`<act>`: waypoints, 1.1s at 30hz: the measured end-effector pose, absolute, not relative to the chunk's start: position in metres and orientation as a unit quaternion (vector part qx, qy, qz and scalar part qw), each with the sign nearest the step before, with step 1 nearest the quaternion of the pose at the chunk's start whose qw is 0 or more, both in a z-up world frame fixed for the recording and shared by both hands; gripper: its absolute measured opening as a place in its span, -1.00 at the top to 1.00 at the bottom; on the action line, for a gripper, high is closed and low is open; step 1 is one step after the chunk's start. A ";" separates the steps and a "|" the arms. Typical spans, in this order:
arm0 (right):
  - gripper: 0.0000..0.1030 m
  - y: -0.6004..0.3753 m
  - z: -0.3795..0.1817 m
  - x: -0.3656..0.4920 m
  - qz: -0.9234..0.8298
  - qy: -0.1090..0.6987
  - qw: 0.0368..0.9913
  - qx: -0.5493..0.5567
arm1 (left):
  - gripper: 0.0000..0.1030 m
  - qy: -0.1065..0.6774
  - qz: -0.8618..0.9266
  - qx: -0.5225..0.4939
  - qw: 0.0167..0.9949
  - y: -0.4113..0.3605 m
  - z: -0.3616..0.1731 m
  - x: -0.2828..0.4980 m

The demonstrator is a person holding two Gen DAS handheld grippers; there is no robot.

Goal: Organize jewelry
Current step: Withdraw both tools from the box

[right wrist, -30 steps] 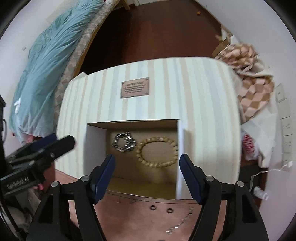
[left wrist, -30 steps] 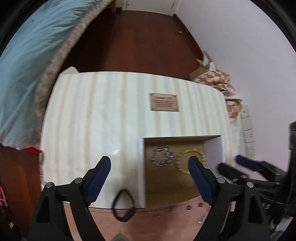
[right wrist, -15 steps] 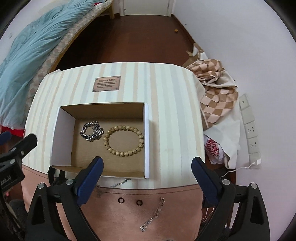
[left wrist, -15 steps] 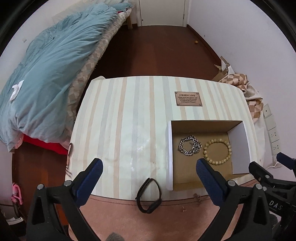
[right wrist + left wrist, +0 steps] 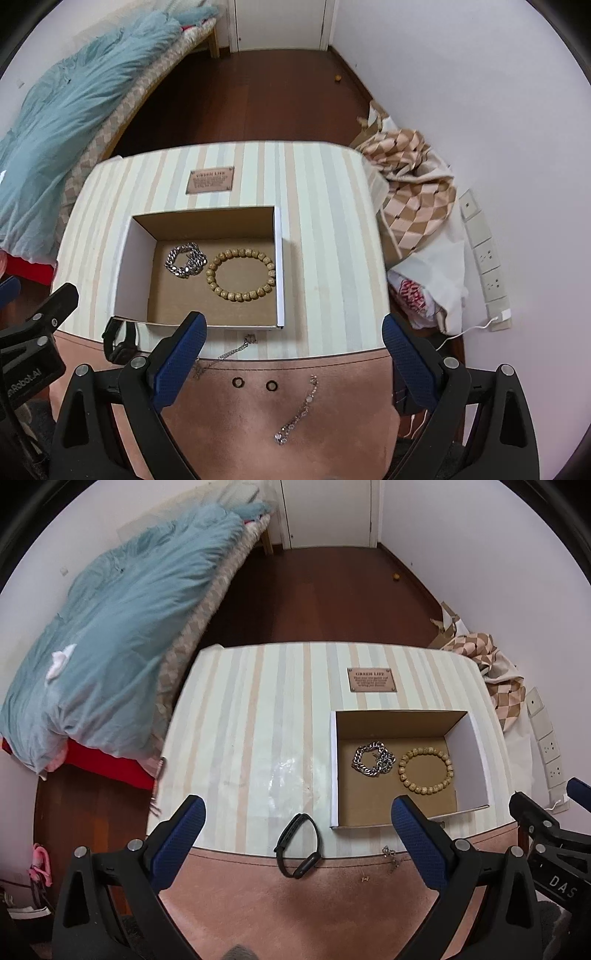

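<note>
— Where are your claws right now?

— Both hang above the near edge of the tabletop (image 5: 258, 709). My left gripper (image 5: 297, 834) is spread wide with nothing between its blue pads; my right gripper (image 5: 293, 349) is just as wide and just as empty.

— And the jewelry?

— The cardboard box (image 5: 140, 258) sits on the striped cloth toward the near right part of the tabletop. Inside it lie the silver chain bracelet (image 5: 184, 260) on the left and the wooden bead bracelet (image 5: 241, 269) on the right, just beside each other.

— What lies outside the box?

— The black band (image 5: 299, 845) lies across the seam where the striped cloth meets the pink mat (image 5: 240, 417), just off the box's near left corner. A thin silver chain (image 5: 225, 356) trails from the box's near wall onto the mat. Farther along the near edge are two small dark rings (image 5: 254, 384), side by side, and a sparkly chain bracelet (image 5: 299, 413) stretched out on the mat.

— Anything else on the cloth?

— A brown plaque (image 5: 372, 680) near the far edge, behind the box.
</note>
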State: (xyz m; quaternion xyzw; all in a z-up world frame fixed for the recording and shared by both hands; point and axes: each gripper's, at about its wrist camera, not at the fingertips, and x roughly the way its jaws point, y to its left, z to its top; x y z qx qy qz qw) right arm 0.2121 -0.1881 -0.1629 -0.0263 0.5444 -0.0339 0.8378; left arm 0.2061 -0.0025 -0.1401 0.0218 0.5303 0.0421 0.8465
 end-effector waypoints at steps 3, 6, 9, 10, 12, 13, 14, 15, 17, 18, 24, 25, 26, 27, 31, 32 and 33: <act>-0.89 -0.189 -0.145 0.198 -0.039 0.526 0.849 -0.026 | -0.99 0.519 0.042 0.014 0.854 -0.002 -0.127 0.194; -0.89 -0.191 -0.126 0.183 -0.042 0.509 0.859 -0.022 | -0.99 0.504 0.040 0.009 0.863 -0.001 -0.112 0.181; -0.89 -0.191 -0.108 0.166 -0.042 0.493 0.869 -0.023 | -0.99 0.490 0.039 0.004 0.871 0.000 -0.095 0.166; -0.89 -0.190 -0.101 0.159 -0.041 0.487 0.872 -0.024 | -0.99 0.483 0.036 0.001 0.875 0.001 -0.089 0.159; -0.89 -0.188 -0.092 0.147 -0.040 0.478 0.877 -0.023 | -0.99 0.473 0.035 0.001 0.880 0.001 -0.079 0.150; -0.89 -0.187 -0.086 0.140 -0.039 0.472 0.880 -0.023 | -0.99 0.469 0.034 -0.001 0.883 0.002 -0.073 0.143; -0.89 -0.187 -0.081 0.133 -0.038 0.466 0.883 -0.022 | -0.99 0.467 0.033 -0.002 0.884 0.002 -0.070 0.139; -0.89 -0.186 -0.077 0.128 -0.037 0.462 0.886 -0.020 | -0.99 0.464 0.034 -0.003 0.885 0.002 -0.065 0.134; -0.89 -0.185 -0.071 0.116 -0.037 0.455 0.890 -0.019 | -0.99 0.456 0.034 -0.009 0.889 0.005 -0.057 0.123; -0.89 -0.185 -0.069 0.112 -0.036 0.452 0.891 -0.017 | -0.99 0.453 0.035 -0.010 0.891 0.005 -0.054 0.118; -0.89 -0.191 -0.056 0.089 -0.023 0.436 0.900 0.003 | -0.99 0.452 0.055 -0.014 0.890 0.004 -0.047 0.097; -0.89 -0.193 -0.056 0.087 -0.022 0.434 0.900 0.009 | -0.99 0.452 0.058 -0.014 0.890 0.004 -0.048 0.094; -0.89 -0.198 -0.058 0.084 -0.018 0.433 0.901 0.021 | -0.99 0.449 0.063 -0.014 0.891 0.004 -0.049 0.091; -0.89 -0.201 -0.060 0.083 -0.016 0.433 0.901 0.028 | -0.99 0.443 0.068 -0.012 0.894 0.003 -0.050 0.089; -0.89 -0.215 -0.092 0.079 -0.026 0.460 0.887 0.042 | -0.99 0.432 0.096 -0.004 0.897 0.004 -0.070 0.082; -0.89 -0.218 -0.103 0.078 -0.030 0.468 0.882 0.044 | -0.99 0.433 0.100 -0.004 0.896 0.004 -0.077 0.082; -0.89 -0.221 -0.117 0.078 -0.031 0.479 0.876 0.046 | -0.99 0.437 0.106 -0.005 0.893 0.006 -0.087 0.082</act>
